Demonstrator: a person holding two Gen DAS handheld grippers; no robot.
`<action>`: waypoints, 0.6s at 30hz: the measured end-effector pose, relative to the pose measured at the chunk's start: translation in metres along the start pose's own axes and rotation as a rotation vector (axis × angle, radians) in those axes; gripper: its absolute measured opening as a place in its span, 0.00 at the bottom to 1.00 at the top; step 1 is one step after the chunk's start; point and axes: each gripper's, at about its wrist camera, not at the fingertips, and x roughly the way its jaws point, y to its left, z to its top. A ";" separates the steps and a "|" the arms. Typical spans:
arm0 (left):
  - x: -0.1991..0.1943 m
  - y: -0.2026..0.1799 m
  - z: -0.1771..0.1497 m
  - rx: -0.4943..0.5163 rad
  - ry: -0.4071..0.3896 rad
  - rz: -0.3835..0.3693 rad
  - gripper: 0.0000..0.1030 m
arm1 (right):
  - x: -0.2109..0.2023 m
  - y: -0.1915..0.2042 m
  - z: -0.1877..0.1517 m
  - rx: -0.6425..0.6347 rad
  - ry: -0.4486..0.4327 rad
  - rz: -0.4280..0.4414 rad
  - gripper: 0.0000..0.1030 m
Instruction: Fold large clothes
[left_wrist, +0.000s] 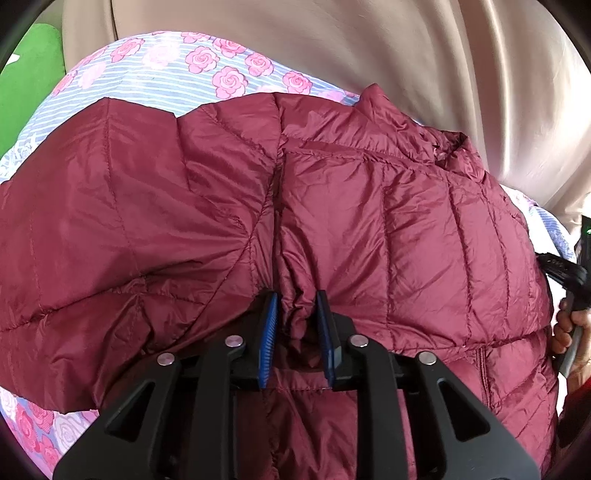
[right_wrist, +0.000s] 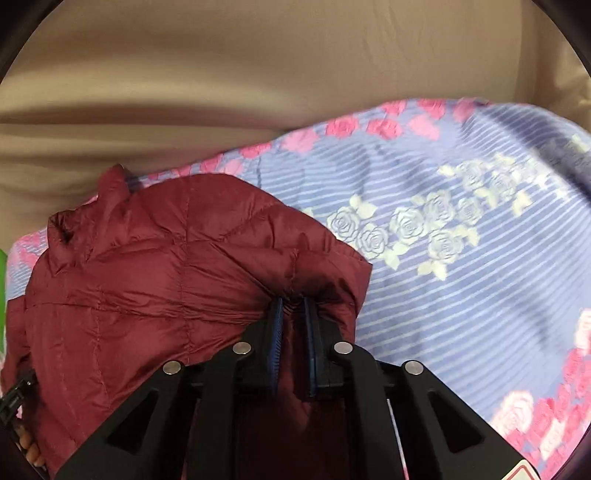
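A dark red quilted jacket (left_wrist: 369, 221) lies spread on a floral bedsheet (left_wrist: 166, 77), its collar toward the far right in the left wrist view. My left gripper (left_wrist: 297, 308) is shut on a bunched fold near the jacket's middle seam, and fabric fills the gap between its blue pads. In the right wrist view the jacket (right_wrist: 147, 277) sits at the left, collar at the far left. My right gripper (right_wrist: 293, 306) is shut on a folded-over edge of it, with cloth pinched between the pads.
The blue-striped sheet with pink and white roses (right_wrist: 443, 295) stretches to the right. Beige cloth (right_wrist: 221, 92) rises behind the bed. A green object (left_wrist: 26, 92) sits at the far left. A hand on a black gripper handle (left_wrist: 569, 325) shows at the right edge.
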 end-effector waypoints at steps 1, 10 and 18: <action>0.000 0.000 0.000 -0.002 0.000 -0.002 0.20 | -0.013 0.004 -0.002 -0.011 -0.022 -0.007 0.13; 0.000 -0.003 0.000 0.017 0.000 0.023 0.20 | -0.060 0.018 -0.083 -0.194 0.045 -0.014 0.14; -0.049 0.022 -0.020 -0.080 -0.021 0.078 0.34 | -0.073 0.008 -0.093 -0.053 0.090 0.009 0.21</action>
